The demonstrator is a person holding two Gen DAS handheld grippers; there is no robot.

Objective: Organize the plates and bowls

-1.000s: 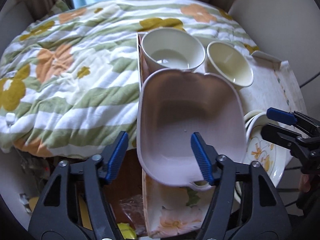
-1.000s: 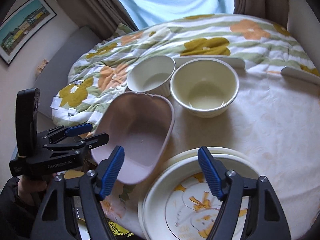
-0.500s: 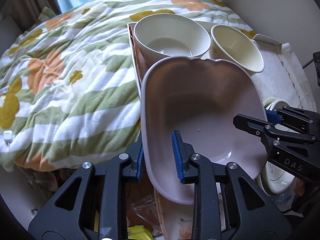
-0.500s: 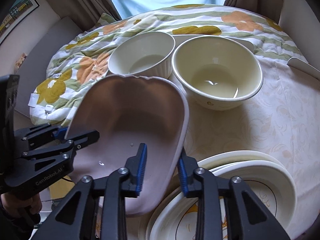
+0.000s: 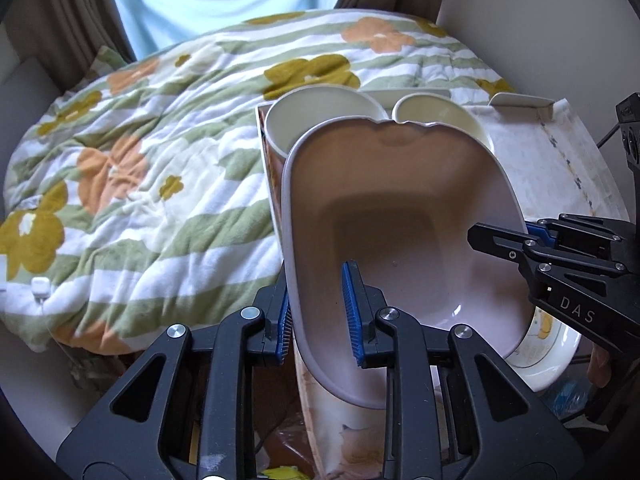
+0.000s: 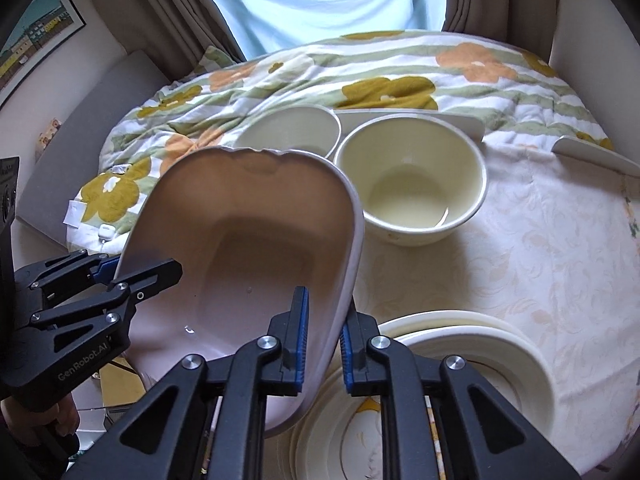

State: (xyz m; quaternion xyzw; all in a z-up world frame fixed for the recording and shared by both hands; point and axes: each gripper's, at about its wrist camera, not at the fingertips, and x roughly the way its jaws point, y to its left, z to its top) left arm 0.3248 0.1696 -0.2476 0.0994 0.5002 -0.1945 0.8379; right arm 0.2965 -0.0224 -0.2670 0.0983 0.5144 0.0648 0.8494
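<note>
A pale pink oblong dish (image 5: 400,216) with a chipped far rim is held up off the table, tilted, by both grippers. My left gripper (image 5: 318,312) is shut on its left rim. My right gripper (image 6: 323,340) is shut on its right rim and also shows in the left wrist view (image 5: 516,240). The left gripper also shows in the right wrist view (image 6: 132,268). Two cream bowls (image 6: 412,184) (image 6: 292,132) stand side by side behind the dish. A stack of floral plates (image 6: 460,396) lies under and right of the dish.
The table (image 6: 560,240) has a pale patterned cloth. A flowered quilt (image 5: 140,168) covers the bed to the left and behind. Curtains and a window are at the back. White tray pieces (image 6: 592,152) lie at the table's far edge.
Both grippers went from open to shut on the pink dish's opposite rims, and the dish has risen off the table and come closer to the cameras.
</note>
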